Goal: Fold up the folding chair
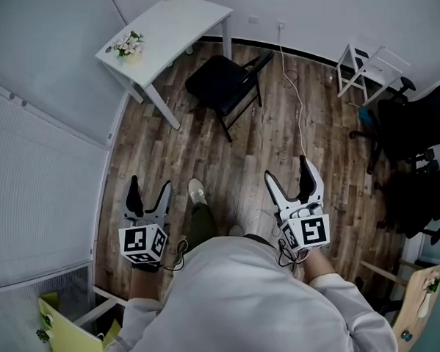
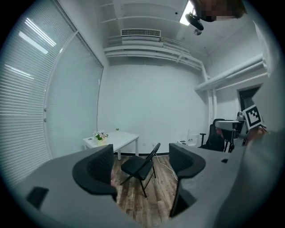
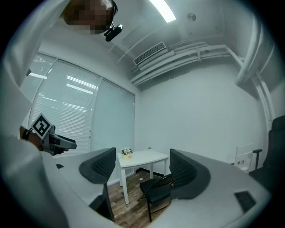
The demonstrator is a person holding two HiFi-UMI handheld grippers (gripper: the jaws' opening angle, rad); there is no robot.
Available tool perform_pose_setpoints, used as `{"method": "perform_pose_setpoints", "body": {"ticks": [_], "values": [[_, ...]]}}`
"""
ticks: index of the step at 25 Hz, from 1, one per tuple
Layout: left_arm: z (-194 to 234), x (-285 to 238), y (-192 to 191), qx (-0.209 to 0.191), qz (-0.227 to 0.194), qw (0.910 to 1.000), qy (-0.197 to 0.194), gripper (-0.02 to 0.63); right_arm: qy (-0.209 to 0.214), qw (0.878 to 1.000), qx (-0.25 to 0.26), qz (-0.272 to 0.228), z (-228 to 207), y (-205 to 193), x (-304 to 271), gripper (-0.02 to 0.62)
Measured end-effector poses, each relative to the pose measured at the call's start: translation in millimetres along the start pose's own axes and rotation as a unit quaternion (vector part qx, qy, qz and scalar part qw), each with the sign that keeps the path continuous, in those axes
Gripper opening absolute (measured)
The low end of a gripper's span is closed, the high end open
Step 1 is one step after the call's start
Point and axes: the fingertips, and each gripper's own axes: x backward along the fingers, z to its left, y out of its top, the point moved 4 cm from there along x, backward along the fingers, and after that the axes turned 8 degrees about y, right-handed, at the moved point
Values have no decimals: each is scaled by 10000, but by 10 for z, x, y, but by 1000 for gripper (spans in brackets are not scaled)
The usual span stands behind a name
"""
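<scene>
Your left gripper (image 1: 150, 184) and right gripper (image 1: 285, 168) both gape empty, folding chair (image 1: 221, 83) unfolded at 12 o'clock; the floor cable (image 1: 300, 109) at 1 o'clock could trip you.

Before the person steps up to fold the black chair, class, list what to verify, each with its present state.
1. Folding chair standing unfolded, seat bare: ok.
2. Left gripper open, empty: ok.
3. Right gripper open, empty: ok.
4. Chair within the grippers' reach: not ok, it stands well ahead by the white table.
5. Path free: not ok, a white cable trails beside the chair.
6. Latch on the chair's frame: cannot tell.
</scene>
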Motion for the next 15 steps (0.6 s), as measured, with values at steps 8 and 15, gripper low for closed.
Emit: {"method": "perform_pose_setpoints", "body": {"ticks": [8,15], "values": [[412,-879,-113,218,177,9994,-225,394,-166,9994,132,279,-158,-126,-785,385],[967,-2067,-16,236,377,9969,-643,393,-497,9973,304,451,-323,-117,-1891,385]]}}
